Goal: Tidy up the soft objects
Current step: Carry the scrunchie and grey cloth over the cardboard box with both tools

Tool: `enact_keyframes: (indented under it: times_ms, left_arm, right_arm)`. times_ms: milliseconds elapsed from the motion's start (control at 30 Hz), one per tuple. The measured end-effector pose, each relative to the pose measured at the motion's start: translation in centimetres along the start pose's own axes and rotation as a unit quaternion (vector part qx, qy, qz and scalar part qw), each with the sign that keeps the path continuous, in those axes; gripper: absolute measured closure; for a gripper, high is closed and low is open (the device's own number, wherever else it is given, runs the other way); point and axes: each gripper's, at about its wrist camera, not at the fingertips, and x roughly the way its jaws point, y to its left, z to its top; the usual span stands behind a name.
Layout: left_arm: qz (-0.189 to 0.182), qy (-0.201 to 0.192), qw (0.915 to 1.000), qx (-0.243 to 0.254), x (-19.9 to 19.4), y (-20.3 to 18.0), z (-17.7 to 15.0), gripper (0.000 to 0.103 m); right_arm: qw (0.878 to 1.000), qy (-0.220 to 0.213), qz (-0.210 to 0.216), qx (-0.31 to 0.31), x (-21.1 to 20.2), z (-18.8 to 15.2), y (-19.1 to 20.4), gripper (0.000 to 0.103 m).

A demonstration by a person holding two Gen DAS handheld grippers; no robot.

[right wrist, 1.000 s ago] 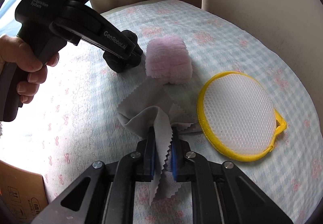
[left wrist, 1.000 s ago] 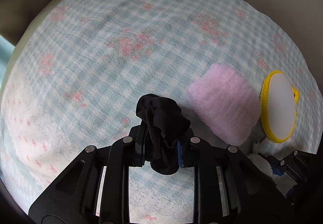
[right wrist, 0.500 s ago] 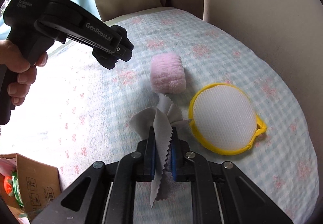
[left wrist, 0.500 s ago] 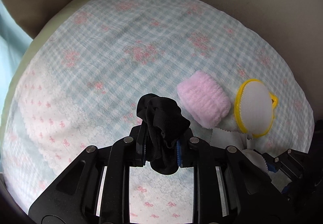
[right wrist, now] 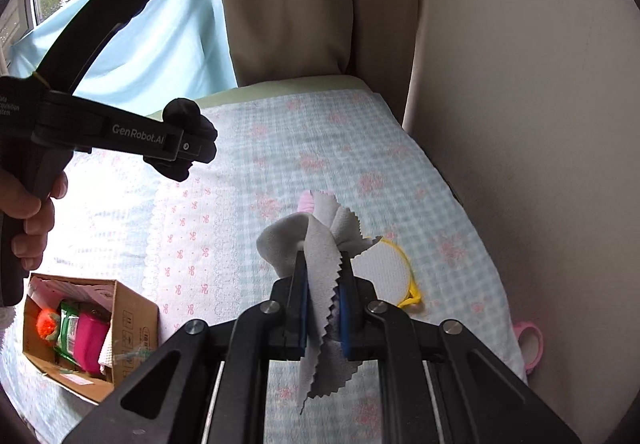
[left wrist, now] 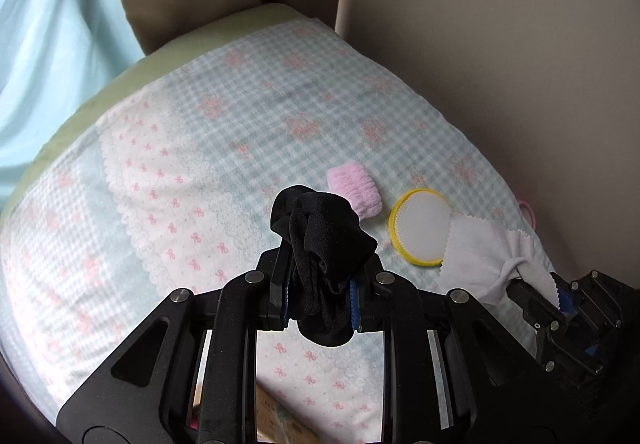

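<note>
My left gripper is shut on a bunched black sock, held well above the bed. In the right wrist view that same left gripper hangs at the left with the black sock in it. My right gripper is shut on a grey zigzag-edged cloth, also lifted clear of the bed; the cloth and the right gripper show at the lower right of the left wrist view. A pink fluffy roll and a yellow-rimmed white mesh pad lie on the bedspread.
The checked, flowered bedspread covers the bed, with a beige wall on the right and beige curtains behind. An open cardboard box holding several colourful items sits at the lower left. A pink ring lies by the wall.
Both grippers have risen high above the bed, each still holding its cloth. The grey cloth has come fully off the bedspread, and the cardboard box has come into view.
</note>
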Motion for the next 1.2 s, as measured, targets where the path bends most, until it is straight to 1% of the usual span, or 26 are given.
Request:
enact_keyframes:
  times_ms: [167,333,467,533,633,767,933,1000,1100,1200]
  left_arm:
    - [0.021,-0.031,0.9983,-0.046,-6.7,-0.1,-2.6,0.085]
    - [0.045,-0.051,0.9923,-0.103,-12.5,1.3,-6.5,0.085]
    - [0.063,-0.064,0.9842,-0.153,-16.5,3.7,-10.0,0.085]
    - [0.071,-0.07,0.9804,-0.17,-18.5,5.1,-11.9,0.085]
    - [0.085,-0.074,0.9768,-0.182,-21.1,7.4,-14.8,0.085]
    - [0.091,-0.075,0.9759,-0.183,-23.9,10.3,-18.6,0.085]
    - [0.092,-0.067,0.9762,-0.185,-25.1,14.3,-23.0,0.085]
    - [0.087,-0.059,0.9758,-0.192,-24.3,16.2,-24.5,0.085]
    - [0.075,-0.042,0.9743,-0.208,-23.5,18.6,-26.8,0.085]
    - [0.052,-0.027,0.9753,-0.213,-22.3,20.1,-28.8,0.085]
  right_arm:
    - [0.998,-0.019,0.022,-0.046,-5.4,2.2,1.3,0.092]
    - [0.994,-0.036,0.056,-0.092,-9.6,4.0,4.0,0.092]
    - [0.987,-0.043,0.089,-0.124,-12.0,5.1,7.4,0.092]
    - [0.984,-0.046,0.107,-0.136,-13.1,5.4,9.3,0.092]
    - [0.979,-0.044,0.136,-0.142,-14.6,5.6,12.6,0.092]
    - [0.974,-0.045,0.167,-0.144,-16.4,4.8,17.5,0.092]
    - [0.973,-0.018,0.197,-0.12,-16.3,3.4,23.1,0.092]
    - [0.973,-0.005,0.193,-0.125,-15.9,2.6,25.5,0.092]
    - [0.974,0.024,0.194,-0.113,-15.0,1.5,28.0,0.092]
    - [0.975,0.054,0.192,-0.102,-13.8,0.4,30.1,0.092]
